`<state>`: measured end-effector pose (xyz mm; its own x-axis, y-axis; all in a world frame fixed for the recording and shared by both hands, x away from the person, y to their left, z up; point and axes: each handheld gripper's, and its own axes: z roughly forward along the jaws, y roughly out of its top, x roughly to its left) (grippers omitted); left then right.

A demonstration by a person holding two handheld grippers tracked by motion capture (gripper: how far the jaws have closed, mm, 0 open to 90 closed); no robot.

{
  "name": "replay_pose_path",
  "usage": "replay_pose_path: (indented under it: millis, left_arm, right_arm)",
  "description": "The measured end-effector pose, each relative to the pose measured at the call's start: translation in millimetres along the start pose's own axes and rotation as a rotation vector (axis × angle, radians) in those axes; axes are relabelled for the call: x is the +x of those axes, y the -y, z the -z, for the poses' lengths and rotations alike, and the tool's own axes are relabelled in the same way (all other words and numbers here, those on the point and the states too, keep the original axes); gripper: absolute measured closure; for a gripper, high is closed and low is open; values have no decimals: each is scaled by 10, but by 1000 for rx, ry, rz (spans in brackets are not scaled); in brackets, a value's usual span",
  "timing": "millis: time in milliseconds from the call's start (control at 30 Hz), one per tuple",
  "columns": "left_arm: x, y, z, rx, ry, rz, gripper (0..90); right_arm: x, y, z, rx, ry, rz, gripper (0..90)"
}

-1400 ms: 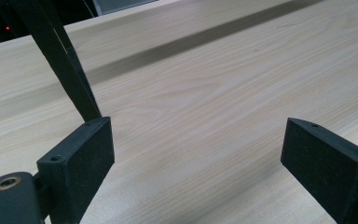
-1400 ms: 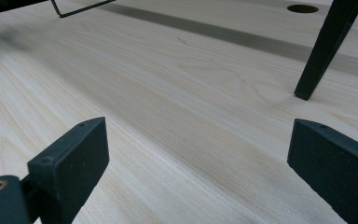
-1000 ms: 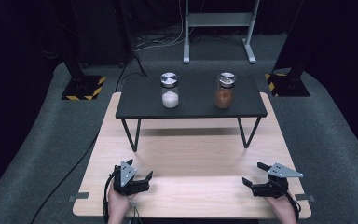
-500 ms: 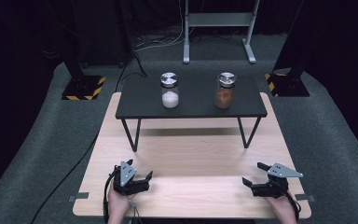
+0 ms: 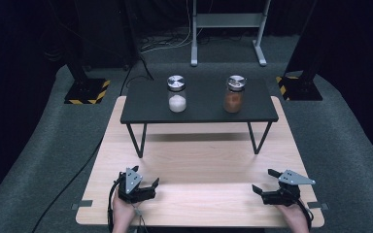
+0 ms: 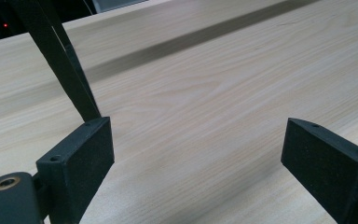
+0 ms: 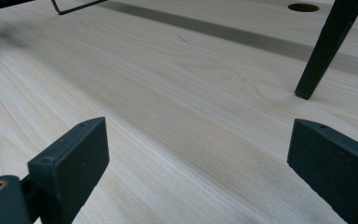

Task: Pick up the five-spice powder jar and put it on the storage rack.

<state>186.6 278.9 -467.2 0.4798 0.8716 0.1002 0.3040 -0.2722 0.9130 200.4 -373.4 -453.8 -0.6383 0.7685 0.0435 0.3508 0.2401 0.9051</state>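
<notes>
Two glass jars with metal lids stand on a low black stand [image 5: 199,114]: one holds white powder [image 5: 177,94], the other a brown-orange powder [image 5: 234,94]. My left gripper [image 5: 145,176] rests near the wooden table's front left edge, open, with bare wood between its jaws [image 6: 200,154]. Over at the front right, my right gripper [image 5: 263,180] is open as well, and its span [image 7: 198,158] holds just tabletop. Both grippers sit well in front of the stand, far from the jars.
The light wooden table [image 5: 199,160] carries the stand on thin black legs [image 6: 60,60] [image 7: 326,51]. Grey carpet surrounds the table. Dark posts with yellow-black striped bases [image 5: 85,92] and a metal frame [image 5: 226,22] stand behind.
</notes>
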Motion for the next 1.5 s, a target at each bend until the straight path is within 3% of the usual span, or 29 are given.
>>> replay_pose_path:
  millis: [1500]
  left_arm:
    - [-17, -31, -18, 18, 0, -13, 84]
  right_arm:
    - [-3, -62, -36, 35, -11, 16, 41]
